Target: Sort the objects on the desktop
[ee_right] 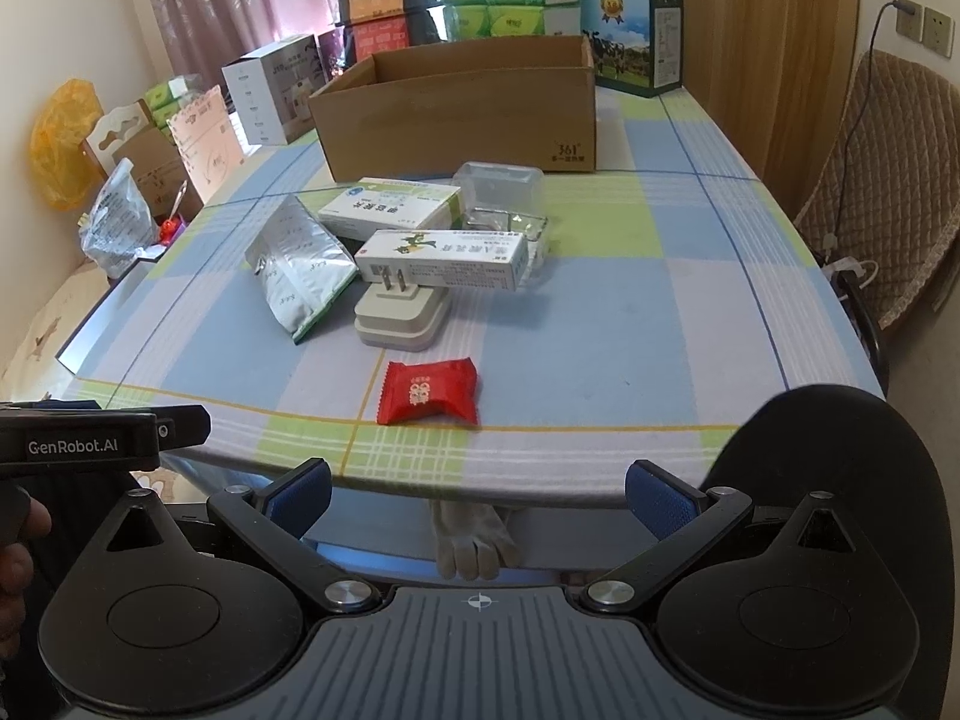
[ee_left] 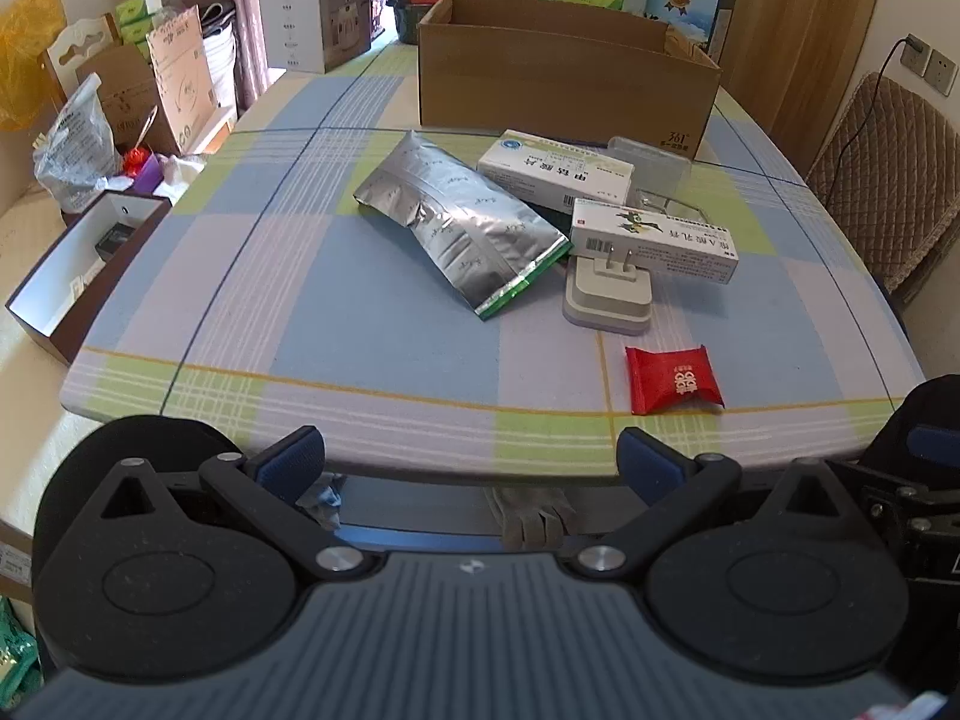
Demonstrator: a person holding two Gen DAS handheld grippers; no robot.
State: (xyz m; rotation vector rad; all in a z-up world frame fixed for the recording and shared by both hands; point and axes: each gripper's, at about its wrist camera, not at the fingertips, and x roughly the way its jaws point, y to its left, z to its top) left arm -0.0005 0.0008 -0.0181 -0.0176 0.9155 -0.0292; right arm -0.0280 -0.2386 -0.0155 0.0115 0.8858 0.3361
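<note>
Red candy (ee_right: pixel 428 392) sits nearest on the checked table (ee_right: pixel 690 312), long axis running left to right, just past the near edge. Behind it the white plug (ee_right: pixel 402 317) lies flat with its prongs pointing up and away. The foil pouch (ee_left: pixel 462 222) stretches from far left to near right, its green-edged end closest. Two medicine boxes: one box (ee_left: pixel 654 246) lies crosswise above the plug, the other box (ee_left: pixel 555 171) is behind it, both angled. The open carton (ee_right: pixel 462 114) stands at the far side.

Left gripper (ee_left: pixel 471 462) hangs off the near table edge, blue pads (ee_left: pixel 294 459) spread wide, holding nothing. Right gripper (ee_right: pixel 477 495) is likewise spread wide and empty, short of the table.

Only the right view shows the clear tub (ee_right: pixel 501 183) plainly and a hand (ee_right: pixel 18 546) on the left tool; the left view shows a white tray (ee_left: pixel 78 276) off the table's left side.
</note>
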